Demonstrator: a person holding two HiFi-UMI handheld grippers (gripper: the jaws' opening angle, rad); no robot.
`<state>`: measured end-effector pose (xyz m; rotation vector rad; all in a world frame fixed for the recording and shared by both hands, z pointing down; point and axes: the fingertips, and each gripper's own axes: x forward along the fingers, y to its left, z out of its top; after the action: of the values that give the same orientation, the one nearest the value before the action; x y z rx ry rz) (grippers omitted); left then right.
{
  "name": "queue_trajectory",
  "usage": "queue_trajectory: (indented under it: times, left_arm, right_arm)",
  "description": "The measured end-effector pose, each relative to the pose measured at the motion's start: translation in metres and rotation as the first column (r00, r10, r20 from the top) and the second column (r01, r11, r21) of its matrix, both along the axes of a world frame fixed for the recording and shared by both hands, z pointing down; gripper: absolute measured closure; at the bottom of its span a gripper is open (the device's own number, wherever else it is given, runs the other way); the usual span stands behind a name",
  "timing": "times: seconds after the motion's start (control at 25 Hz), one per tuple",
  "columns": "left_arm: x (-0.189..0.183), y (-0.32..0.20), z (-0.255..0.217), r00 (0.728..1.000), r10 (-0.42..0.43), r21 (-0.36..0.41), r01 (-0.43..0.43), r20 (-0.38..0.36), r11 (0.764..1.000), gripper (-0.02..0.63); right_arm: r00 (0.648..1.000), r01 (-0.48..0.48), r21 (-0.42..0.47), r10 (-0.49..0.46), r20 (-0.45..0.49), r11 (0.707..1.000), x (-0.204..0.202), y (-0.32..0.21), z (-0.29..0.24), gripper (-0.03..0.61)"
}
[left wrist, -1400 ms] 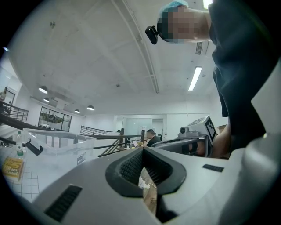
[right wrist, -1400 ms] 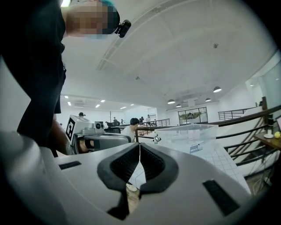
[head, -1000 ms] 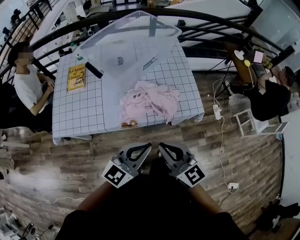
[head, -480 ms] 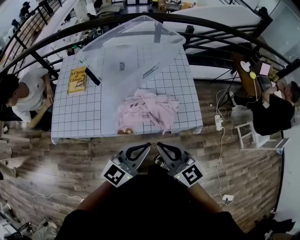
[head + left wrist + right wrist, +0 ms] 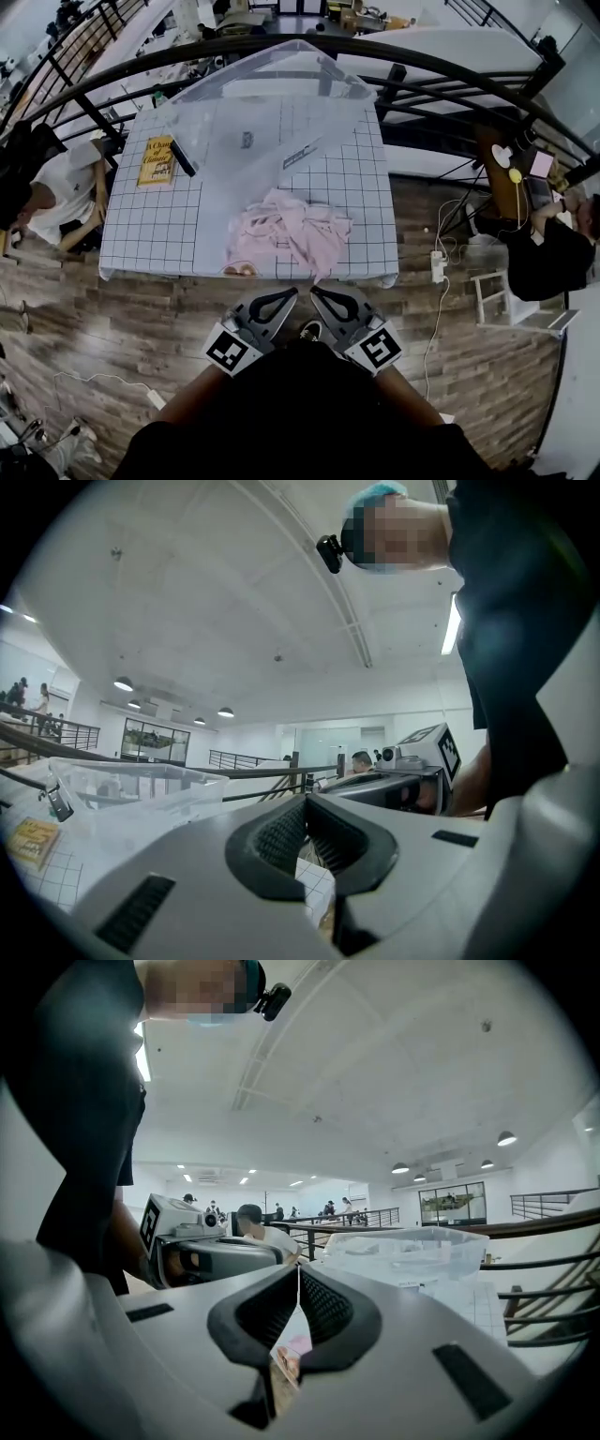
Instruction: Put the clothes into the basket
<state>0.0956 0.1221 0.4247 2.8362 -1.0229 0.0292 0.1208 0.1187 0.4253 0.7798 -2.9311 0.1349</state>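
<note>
A heap of pink clothes point(image 5: 291, 234) lies near the front edge of the grid-patterned table point(image 5: 150, 234). Behind it stands a large clear plastic basket point(image 5: 234, 89), seen also in the left gripper view point(image 5: 141, 780) and the right gripper view point(image 5: 412, 1246). My left gripper point(image 5: 292, 293) and right gripper point(image 5: 315, 292) are held side by side above the wooden floor, just short of the table's front edge. Both point level at the table. Each has its jaws closed tip to tip with nothing between them point(image 5: 306, 801) point(image 5: 298, 1269). A bit of pink cloth point(image 5: 295, 1349) shows below the right jaws.
A yellow book point(image 5: 155, 159) and a black bar-shaped object point(image 5: 183, 155) lie on the table's left side. A person sits at the left point(image 5: 47, 183), another at the right point(image 5: 553, 253). A dark railing point(image 5: 422, 70) runs behind. A power strip with cables point(image 5: 436, 267) lies right of the table.
In the head view the table and the pink clothes have drawn closer to both grippers. The two grippers keep their side-by-side pose and stay shut.
</note>
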Motion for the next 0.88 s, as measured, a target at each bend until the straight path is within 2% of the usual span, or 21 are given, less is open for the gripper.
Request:
queue_trajectory:
  times: [0.2, 0.48, 0.88]
  left_arm:
    - [0.008, -0.014, 0.003, 0.998, -0.059, 0.003, 0.059, 0.011, 0.998, 0.61]
    - [0.008, -0.034, 0.009, 0.995, -0.099, 0.0, 0.099, 0.031, 0.995, 0.609]
    - [-0.005, -0.077, 0.029, 0.996, -0.086, -0.001, 0.086, 0.03, 0.996, 0.609]
  right_arm:
    - [0.999, 0.05, -0.012, -0.05, -0.015, 0.999, 0.011, -0.013, 0.007, 0.561]
    - [0.997, 0.079, -0.022, -0.08, -0.022, 0.997, 0.016, -0.033, 0.016, 0.561]
    - [0.992, 0.089, -0.036, -0.092, -0.081, 0.995, 0.0, -0.075, 0.033, 0.561]
